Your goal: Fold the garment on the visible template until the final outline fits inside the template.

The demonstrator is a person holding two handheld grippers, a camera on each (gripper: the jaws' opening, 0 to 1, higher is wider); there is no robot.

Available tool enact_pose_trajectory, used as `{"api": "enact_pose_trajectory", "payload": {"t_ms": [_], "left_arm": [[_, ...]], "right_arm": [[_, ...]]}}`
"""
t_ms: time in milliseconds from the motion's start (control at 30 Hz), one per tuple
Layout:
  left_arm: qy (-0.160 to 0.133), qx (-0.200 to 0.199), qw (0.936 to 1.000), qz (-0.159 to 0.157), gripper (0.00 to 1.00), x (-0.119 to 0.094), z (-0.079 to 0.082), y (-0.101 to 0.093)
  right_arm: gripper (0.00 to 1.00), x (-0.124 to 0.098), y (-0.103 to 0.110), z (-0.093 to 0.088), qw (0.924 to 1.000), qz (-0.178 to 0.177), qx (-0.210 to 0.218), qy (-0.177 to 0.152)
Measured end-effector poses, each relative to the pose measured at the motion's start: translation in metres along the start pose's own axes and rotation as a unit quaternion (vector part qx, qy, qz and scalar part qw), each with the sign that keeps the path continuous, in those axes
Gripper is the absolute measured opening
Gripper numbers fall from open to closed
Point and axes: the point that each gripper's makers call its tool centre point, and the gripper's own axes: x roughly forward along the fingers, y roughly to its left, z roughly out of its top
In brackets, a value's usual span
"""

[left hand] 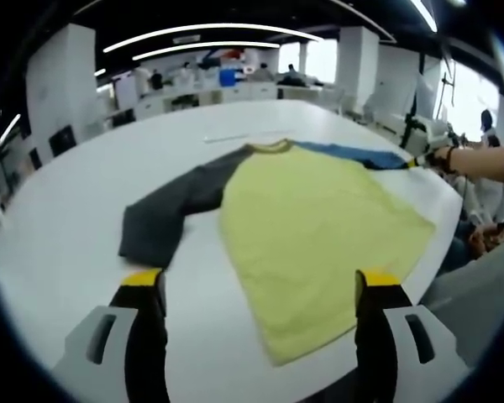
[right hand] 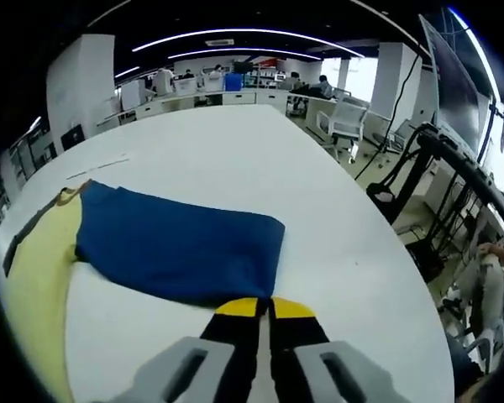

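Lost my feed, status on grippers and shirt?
Left gripper open, hovering over shirt hem. Right gripper shut on blue sleeve edge. Shirt flat on table, unfolded. Nothing in the way.

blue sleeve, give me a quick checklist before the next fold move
1. Right gripper shut at the edge of the blue sleeve: ok, though cloth between the jaws cannot be confirmed.
2. Left gripper open, holding nothing: ok.
3. Shirt lies flat on the white table, dark sleeve spread out: ok.
4. Template outline on the table: cannot tell.
5. Shirt fully on the table: not ok, its right side reaches the table edge.
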Motion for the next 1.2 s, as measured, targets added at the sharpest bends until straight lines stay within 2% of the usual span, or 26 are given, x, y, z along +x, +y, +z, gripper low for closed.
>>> {"api": "enact_pose_trajectory", "payload": {"t_ms": [367,733,967,1200], "left_arm": [[-0.005,-0.002,1.0,0.002,0.9,-0.001,0.002,0.001],[-0.01,-0.002,0.9999,0.0,0.95,-0.005,0.004,0.001],[-0.007,0.003,1.0,-0.004,0.99,-0.006,0.003,0.0],[-0.007,0.003,0.9999,-0.008,0.99,-0.007,0.002,-0.001]], "right_arm": [[0.0,-0.003,0.007,0.024,0.9997,0.007,-0.005,-0.024],[0.0,-0.006,0.029,0.052,0.9981,0.03,-0.014,-0.051],[0.0,-0.005,0.042,0.066,0.9966,0.049,-0.018,-0.064],[0.0,-0.005,0.057,0.079,0.9946,0.066,-0.025,-0.076]]}}
